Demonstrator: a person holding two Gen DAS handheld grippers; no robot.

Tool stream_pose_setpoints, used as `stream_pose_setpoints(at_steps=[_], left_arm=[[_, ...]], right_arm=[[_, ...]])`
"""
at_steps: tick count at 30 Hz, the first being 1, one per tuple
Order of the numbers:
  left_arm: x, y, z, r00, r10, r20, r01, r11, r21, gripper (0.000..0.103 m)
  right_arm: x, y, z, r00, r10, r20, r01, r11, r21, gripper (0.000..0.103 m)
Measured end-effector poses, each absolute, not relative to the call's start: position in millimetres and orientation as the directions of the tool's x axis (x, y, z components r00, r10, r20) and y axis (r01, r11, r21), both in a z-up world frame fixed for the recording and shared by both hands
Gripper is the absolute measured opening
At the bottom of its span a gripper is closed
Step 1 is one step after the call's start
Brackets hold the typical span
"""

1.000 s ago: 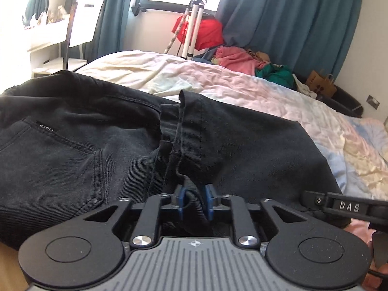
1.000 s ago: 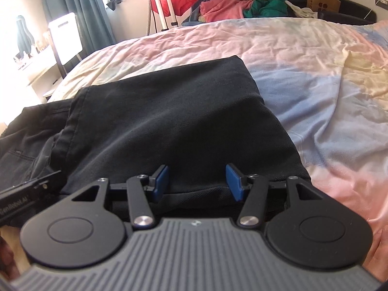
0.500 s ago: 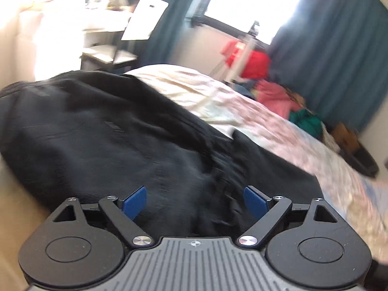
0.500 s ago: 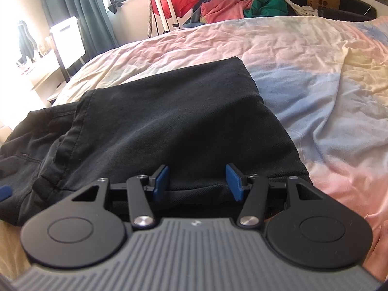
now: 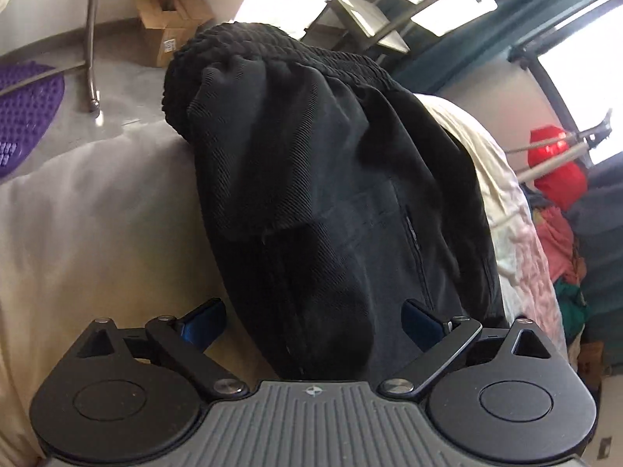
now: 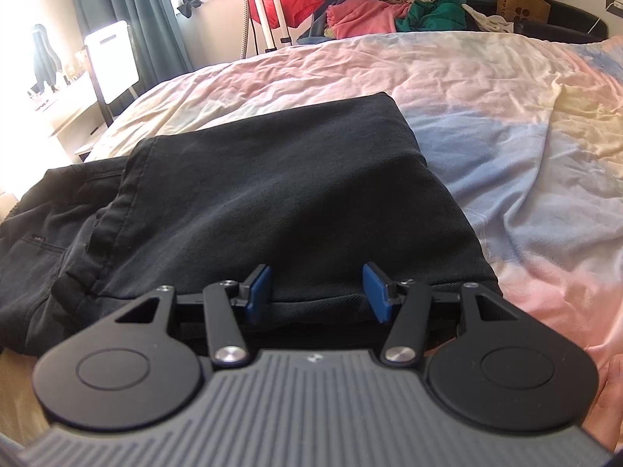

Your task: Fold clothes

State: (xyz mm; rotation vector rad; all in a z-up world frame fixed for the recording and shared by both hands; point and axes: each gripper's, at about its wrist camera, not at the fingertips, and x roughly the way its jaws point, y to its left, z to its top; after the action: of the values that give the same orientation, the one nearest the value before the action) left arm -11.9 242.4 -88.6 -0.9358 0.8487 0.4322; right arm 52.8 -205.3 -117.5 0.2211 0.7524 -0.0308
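Observation:
Black trousers point(image 6: 272, 198) lie folded on the pastel bed sheet point(image 6: 506, 124), the leg part laid over the seat part at the left. My right gripper point(image 6: 317, 292) is open at the near folded edge, its blue pads either side of the fabric without closing on it. In the left wrist view the trousers' waistband end point(image 5: 311, 179) bulges over the bed's edge. My left gripper point(image 5: 313, 321) is open, its blue pads wide apart around the near end of the black cloth.
A heap of pink, green and red clothes point(image 6: 370, 19) lies beyond the bed's far end, beside a paper bag point(image 6: 521, 2). A cardboard box point(image 5: 171, 19), a purple mat point(image 5: 23, 113) and a metal leg point(image 5: 91, 39) are on the floor at the left. A white chair point(image 6: 113, 58) stands by a desk.
My left gripper let go of the trouser fold, opened wide, and swung left to face the waistband end by the bed's edge. My right gripper stayed open in place.

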Motion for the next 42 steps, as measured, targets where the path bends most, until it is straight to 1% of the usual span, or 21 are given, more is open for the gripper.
stream_pose_setpoints(at_steps=[3, 6, 8, 9, 11, 13, 15, 18, 19, 22, 23, 25, 27, 31, 35, 38, 42], left_arm=[[-3.4, 261.2, -98.3, 0.637, -0.012, -0.771, -0.676, 0.471, -0.566, 0.097], [2.4, 279.2, -99.2, 0.698, -0.003, -0.716, -0.646, 0.429, -0.632, 0.094], [4.0, 289.0, -100.7, 0.712, 0.026, -0.702, -0.645, 0.421, -0.638, 0.083], [5.0, 293.4, -103.0, 0.711, 0.031, -0.702, -0.648, 0.416, -0.638, 0.080], [12.6, 301.2, -108.7, 0.709, 0.037, -0.705, -0.653, 0.413, -0.635, 0.065], [20.0, 307.5, -112.6, 0.717, 0.037, -0.696, -0.645, 0.413, -0.642, 0.064], [20.8, 311.6, -115.1, 0.730, 0.037, -0.682, -0.632, 0.415, -0.655, 0.059], [22.9, 302.1, -107.6, 0.736, 0.070, -0.673, -0.615, 0.484, -0.623, 0.044], [23.6, 299.0, -105.1, 0.738, 0.081, -0.669, -0.609, 0.506, -0.611, 0.036], [25.8, 289.1, -97.2, 0.746, 0.115, -0.656, -0.590, 0.571, -0.571, 0.027], [26.9, 283.5, -91.9, 0.749, 0.134, -0.649, -0.584, 0.594, -0.553, 0.024], [29.3, 271.7, -80.7, 0.757, 0.173, -0.630, -0.572, 0.642, -0.511, 0.021], [31.8, 252.7, -63.5, 0.769, 0.232, -0.596, -0.551, 0.712, -0.435, 0.020], [31.3, 188.3, -12.9, 0.839, 0.307, -0.448, -0.465, 0.833, -0.300, 0.018], [33.2, 109.8, 37.8, 0.904, 0.297, -0.306, -0.367, 0.908, -0.204, 0.018], [37.2, 37.9, 67.2, 0.942, 0.260, -0.212, -0.292, 0.946, -0.138, 0.018], [49.3, -48.8, 80.6, 0.974, 0.185, -0.127, -0.193, 0.980, -0.054, 0.018]], right_arm=[[53.0, -203.9, -118.0, 0.731, 0.047, -0.681, 0.106, 0.978, 0.181, 0.055], [53.2, -202.5, -118.5, 0.731, 0.042, -0.681, 0.106, 0.979, 0.174, 0.055], [53.0, -201.2, -118.3, 0.732, 0.036, -0.681, 0.106, 0.981, 0.165, 0.055], [52.7, -200.2, -117.5, 0.734, 0.031, -0.679, 0.106, 0.982, 0.159, 0.055], [51.8, -197.9, -115.1, 0.739, 0.022, -0.674, 0.104, 0.984, 0.147, 0.055], [50.2, -195.3, -111.4, 0.748, 0.017, -0.663, 0.094, 0.987, 0.132, 0.055], [48.1, -191.7, -107.6, 0.763, 0.004, -0.646, 0.085, 0.991, 0.107, 0.055], [47.6, -186.8, -105.1, 0.774, 0.004, -0.633, 0.063, 0.995, 0.083, 0.055], [48.3, -185.9, -105.5, 0.773, 0.018, -0.634, 0.050, 0.995, 0.090, 0.055], [59.5, -182.2, -120.8, 0.712, 0.069, -0.699, 0.009, 0.994, 0.108, 0.055], [62.0, -179.9, -125.7, 0.702, 0.062, -0.710, 0.006, 0.996, 0.093, 0.055], [62.6, -174.9, -126.5, 0.703, 0.046, -0.710, 0.005, 0.998, 0.069, 0.055], [61.6, -172.5, -125.3, 0.705, 0.039, -0.708, 0.005, 0.998, 0.060, 0.055], [57.8, -180.0, -119.6, 0.709, 0.067, -0.702, 0.012, 0.994, 0.106, 0.055], [54.3, -189.5, -113.4, 0.716, 0.100, -0.691, 0.023, 0.986, 0.167, 0.055], [49.1, -197.8, -105.8, 0.734, 0.113, -0.670, 0.030, 0.980, 0.199, 0.055], [44.7, -225.9, -96.2, 0.762, 0.060, -0.645, 0.114, 0.968, 0.225, 0.055]])
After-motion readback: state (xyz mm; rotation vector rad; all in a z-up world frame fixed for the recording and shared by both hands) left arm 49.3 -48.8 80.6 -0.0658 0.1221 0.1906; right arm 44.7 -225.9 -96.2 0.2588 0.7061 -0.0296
